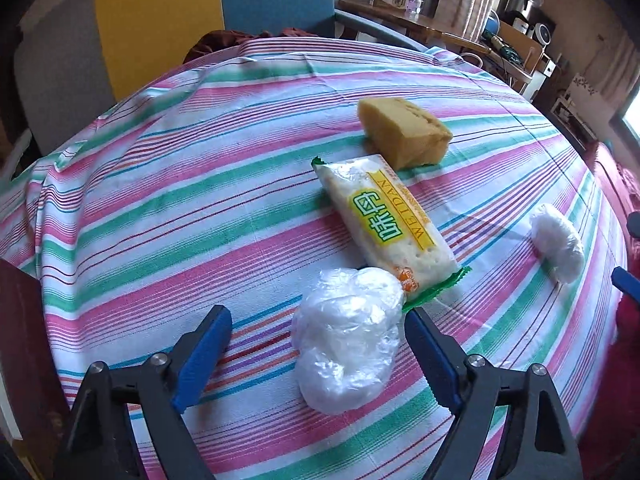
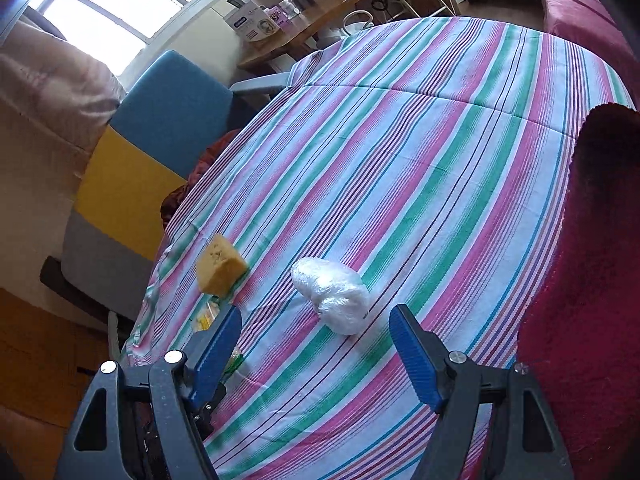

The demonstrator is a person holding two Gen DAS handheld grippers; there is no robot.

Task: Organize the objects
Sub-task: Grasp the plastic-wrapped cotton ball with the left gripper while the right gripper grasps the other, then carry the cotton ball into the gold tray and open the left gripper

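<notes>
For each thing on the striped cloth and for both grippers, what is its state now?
Large plastic-wrapped bundle: lying between the left gripper's fingers, not clamped.
Cracker packet: sealed, lying flat.
Yellow sponge block: lying loose, untouched.
Small plastic-wrapped bundle: lying ahead of the right gripper, untouched.
Left gripper: open.
Right gripper: open, empty.

Striped tablecloth (image 2: 440, 160), blue chair (image 2: 172, 116), bright window (image 2: 120, 4), wooden desk (image 1: 420, 26)

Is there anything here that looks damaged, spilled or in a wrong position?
Nothing looks spilled or damaged. The cracker packet lies at an angle, and one end touches the wrapped bundle in front of the left gripper. The striped cloth has some wrinkles.
</notes>
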